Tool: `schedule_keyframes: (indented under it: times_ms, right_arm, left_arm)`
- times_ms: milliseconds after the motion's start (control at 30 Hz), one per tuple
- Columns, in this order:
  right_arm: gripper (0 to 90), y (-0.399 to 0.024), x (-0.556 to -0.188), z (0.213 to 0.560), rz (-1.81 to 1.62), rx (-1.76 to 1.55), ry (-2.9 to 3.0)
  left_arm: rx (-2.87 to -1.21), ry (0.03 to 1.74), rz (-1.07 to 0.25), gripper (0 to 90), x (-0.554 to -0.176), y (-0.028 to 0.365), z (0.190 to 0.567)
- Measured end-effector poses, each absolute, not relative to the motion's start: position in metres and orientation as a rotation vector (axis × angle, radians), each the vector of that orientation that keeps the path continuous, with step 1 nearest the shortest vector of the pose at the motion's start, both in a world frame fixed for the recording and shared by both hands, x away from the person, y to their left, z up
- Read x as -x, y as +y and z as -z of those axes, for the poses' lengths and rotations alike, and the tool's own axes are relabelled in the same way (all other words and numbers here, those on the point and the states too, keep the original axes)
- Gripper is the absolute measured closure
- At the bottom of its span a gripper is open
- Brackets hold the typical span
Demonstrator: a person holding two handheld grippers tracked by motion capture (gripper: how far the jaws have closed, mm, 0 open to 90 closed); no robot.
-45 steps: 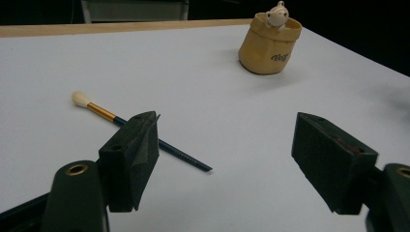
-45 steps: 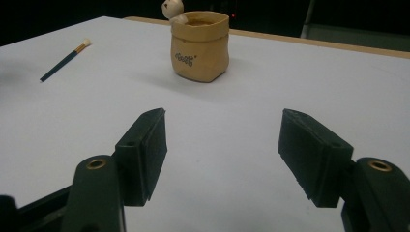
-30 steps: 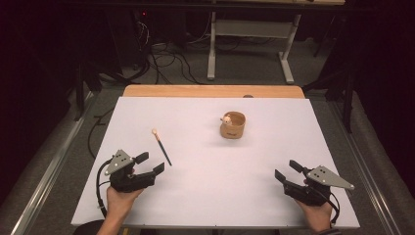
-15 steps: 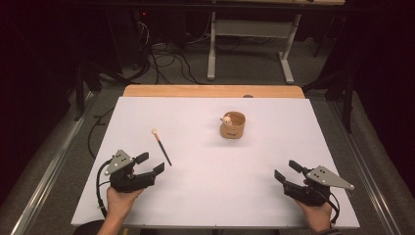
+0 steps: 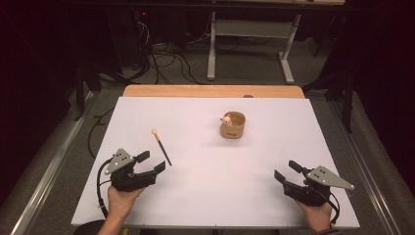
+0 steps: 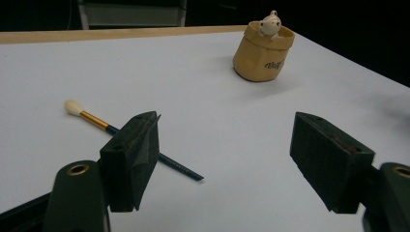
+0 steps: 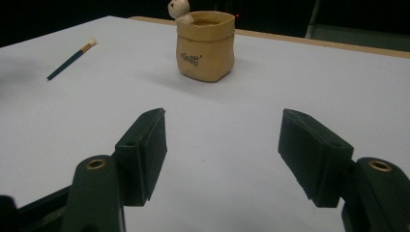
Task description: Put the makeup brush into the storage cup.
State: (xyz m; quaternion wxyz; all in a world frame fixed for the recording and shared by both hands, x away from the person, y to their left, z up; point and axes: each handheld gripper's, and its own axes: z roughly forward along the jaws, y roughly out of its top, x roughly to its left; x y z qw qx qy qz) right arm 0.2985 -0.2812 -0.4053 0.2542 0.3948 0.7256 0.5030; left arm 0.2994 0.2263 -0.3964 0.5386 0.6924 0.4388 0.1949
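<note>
A white table [image 5: 210, 196] stands in a dark room with cables on the floor. Both the left hand-held gripper [image 5: 150, 163] and the right hand-held gripper [image 5: 287, 171] gape wide, empty. The brush [image 5: 161, 147] lies near the left one.

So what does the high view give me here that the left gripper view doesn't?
High view alone: the person's two hands, the left gripper and right gripper seen from outside near the table's near edge, both open and holding nothing, plus the floor cables and a table leg frame beyond.

Left gripper view alone: the printed lettering on the tan pot, the little bear figure on its rim, and the brush's gold ferrule, close up.

Both: the white table, the pot, and the dark-handled brush lying flat near the left gripper.
</note>
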Motion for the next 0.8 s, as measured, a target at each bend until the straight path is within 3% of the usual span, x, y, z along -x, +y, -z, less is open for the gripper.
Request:
schedule_keyframes:
  times_ms: [800]
  right_arm:
    - [35.9,-0.282,-0.299,0.405,-1.374,-1.067,1.969]
  left_arm:
    - [-1.664,1.019,-0.465,24.7,-0.313,0.211,0.38]
